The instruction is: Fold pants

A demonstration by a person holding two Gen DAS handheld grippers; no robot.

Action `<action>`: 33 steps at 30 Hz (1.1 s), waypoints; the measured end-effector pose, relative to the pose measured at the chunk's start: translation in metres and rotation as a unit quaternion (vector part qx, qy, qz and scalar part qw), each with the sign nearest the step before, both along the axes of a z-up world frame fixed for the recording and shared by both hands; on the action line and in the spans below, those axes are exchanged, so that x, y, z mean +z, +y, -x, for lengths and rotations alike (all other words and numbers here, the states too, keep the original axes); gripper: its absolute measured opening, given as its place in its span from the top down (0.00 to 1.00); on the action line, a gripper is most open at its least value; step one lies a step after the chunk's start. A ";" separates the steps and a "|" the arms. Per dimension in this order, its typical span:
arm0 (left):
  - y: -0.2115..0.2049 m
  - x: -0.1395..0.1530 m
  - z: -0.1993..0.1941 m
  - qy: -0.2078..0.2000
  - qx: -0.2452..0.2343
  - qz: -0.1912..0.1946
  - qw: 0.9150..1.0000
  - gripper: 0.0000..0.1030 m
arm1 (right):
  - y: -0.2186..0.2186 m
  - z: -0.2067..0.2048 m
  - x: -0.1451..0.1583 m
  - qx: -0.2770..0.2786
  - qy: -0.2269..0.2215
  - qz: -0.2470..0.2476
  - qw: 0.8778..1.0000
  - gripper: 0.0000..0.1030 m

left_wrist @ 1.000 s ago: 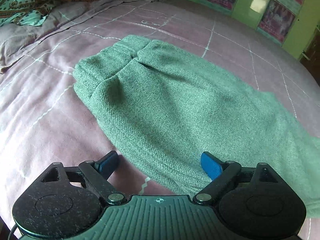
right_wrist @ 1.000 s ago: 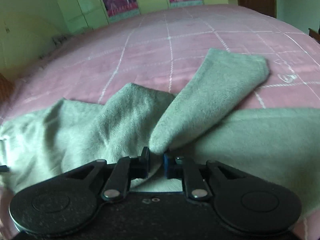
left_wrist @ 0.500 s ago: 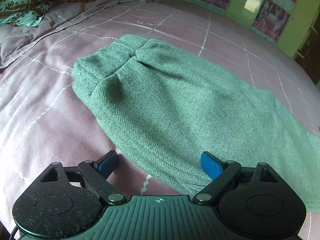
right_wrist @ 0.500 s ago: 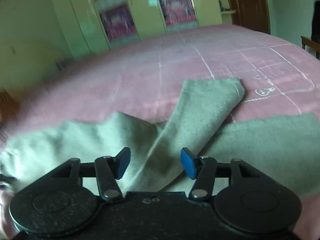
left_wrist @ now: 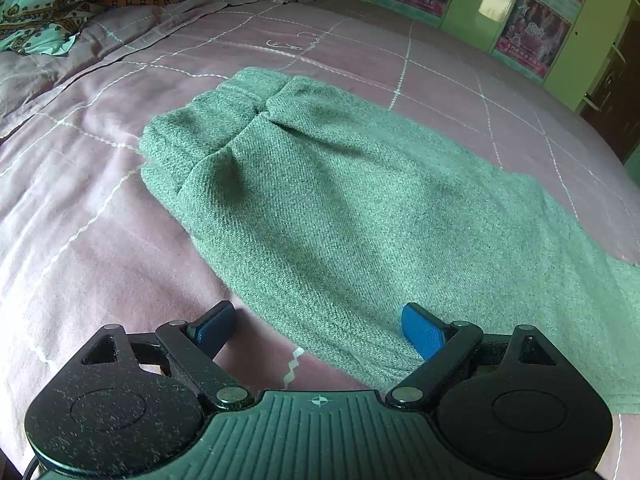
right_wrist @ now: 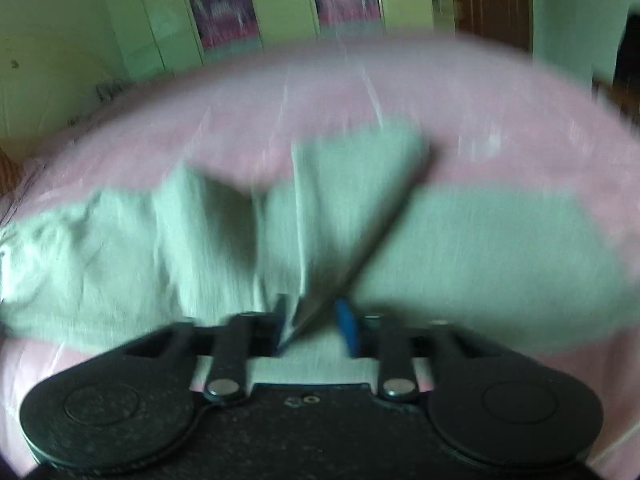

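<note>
Green knit pants [left_wrist: 328, 200] lie on a pink bed, waistband end bunched at the far left. My left gripper [left_wrist: 316, 326] is open and empty, hovering over the near edge of the pants. In the blurred right wrist view the pants [right_wrist: 480, 256] spread across the bed with one leg end [right_wrist: 352, 184] folded over. My right gripper [right_wrist: 316, 320] has its jaws closing around a fold of that leg, a narrow gap still between the blue pads.
The pink checked bedspread [left_wrist: 80, 216] surrounds the pants. Patterned pillows [left_wrist: 52, 4] lie at the far left. Green cupboards with posters [left_wrist: 532, 28] stand behind the bed. A brown door [right_wrist: 492, 4] is at the far right.
My right gripper let go of the leg end, opened wide, then narrowed again around a fold while moving fast. My left gripper stayed open, drifting slightly.
</note>
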State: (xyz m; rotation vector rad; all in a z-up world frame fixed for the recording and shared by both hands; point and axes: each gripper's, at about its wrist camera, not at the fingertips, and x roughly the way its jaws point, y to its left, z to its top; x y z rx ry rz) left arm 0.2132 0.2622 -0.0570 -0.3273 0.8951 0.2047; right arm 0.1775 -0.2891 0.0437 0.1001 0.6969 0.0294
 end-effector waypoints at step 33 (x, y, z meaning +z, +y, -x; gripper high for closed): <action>0.002 -0.001 0.001 -0.004 -0.017 0.003 1.000 0.13 | 0.033 -0.086 -0.021 0.159 0.017 0.331 0.930 0.96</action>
